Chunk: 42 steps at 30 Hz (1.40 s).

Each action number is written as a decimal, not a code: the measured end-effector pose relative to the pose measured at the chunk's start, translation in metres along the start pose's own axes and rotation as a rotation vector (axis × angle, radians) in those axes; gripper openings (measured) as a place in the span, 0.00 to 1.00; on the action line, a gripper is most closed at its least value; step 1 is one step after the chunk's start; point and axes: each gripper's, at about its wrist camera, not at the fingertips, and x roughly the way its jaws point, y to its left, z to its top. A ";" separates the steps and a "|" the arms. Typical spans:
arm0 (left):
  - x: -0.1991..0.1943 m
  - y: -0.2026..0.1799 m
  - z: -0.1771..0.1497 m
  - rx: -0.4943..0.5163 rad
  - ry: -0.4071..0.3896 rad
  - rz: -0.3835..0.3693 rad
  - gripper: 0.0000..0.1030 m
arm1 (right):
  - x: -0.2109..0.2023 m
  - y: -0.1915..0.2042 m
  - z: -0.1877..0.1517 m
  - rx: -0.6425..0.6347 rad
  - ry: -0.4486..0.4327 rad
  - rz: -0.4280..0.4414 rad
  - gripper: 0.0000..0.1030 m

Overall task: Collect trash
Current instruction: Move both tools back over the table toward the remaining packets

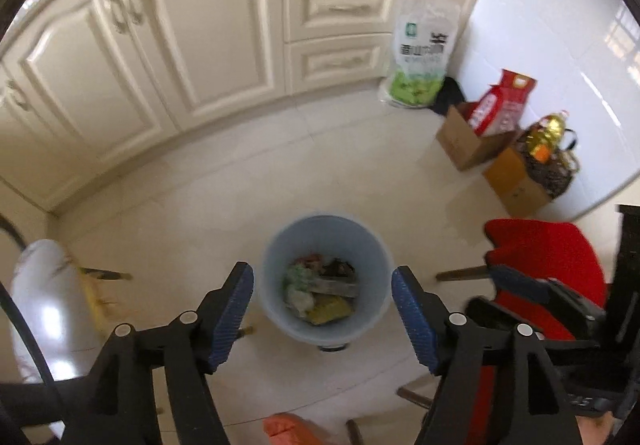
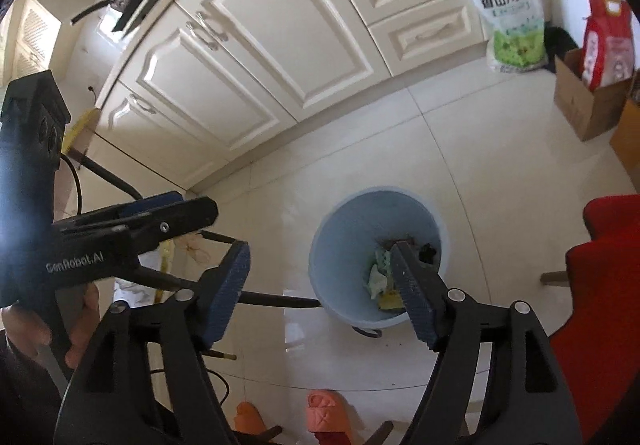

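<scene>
A pale blue trash bin (image 1: 280,245) stands on the tiled floor below both grippers, with crumpled wrappers and paper scraps (image 1: 318,289) at its bottom. It also shows in the right wrist view (image 2: 344,245), where its trash (image 2: 380,277) is partly hidden by a finger. My left gripper (image 1: 322,309) is open and empty, held above the bin. My right gripper (image 2: 320,285) is open and empty, above the bin's left side. The left gripper also shows from the side in the right wrist view (image 2: 176,211); the right gripper shows at the right edge of the left wrist view (image 1: 516,277).
Cream cabinets (image 1: 168,45) line the far side. A rice bag (image 1: 420,53), cardboard boxes (image 1: 468,141) and an oil bottle (image 1: 548,133) stand by the white wall. A red-cushioned stool (image 1: 548,257) is at the right. Orange slippers (image 2: 326,411) show below.
</scene>
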 end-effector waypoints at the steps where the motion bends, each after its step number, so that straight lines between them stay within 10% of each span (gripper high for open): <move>1: -0.009 0.000 -0.004 -0.003 -0.008 0.007 0.66 | -0.008 0.005 -0.001 -0.009 -0.006 -0.001 0.71; 12: -0.165 0.001 -0.084 -0.046 -0.175 0.061 0.78 | -0.092 0.089 -0.005 -0.129 -0.133 0.017 0.81; 27: -0.386 0.144 -0.261 -0.220 -0.421 0.245 0.97 | -0.139 0.328 -0.010 -0.504 -0.199 0.126 0.98; 42: -0.355 0.265 -0.292 -0.430 -0.243 0.210 0.99 | -0.020 0.467 0.010 -0.617 0.009 0.238 1.00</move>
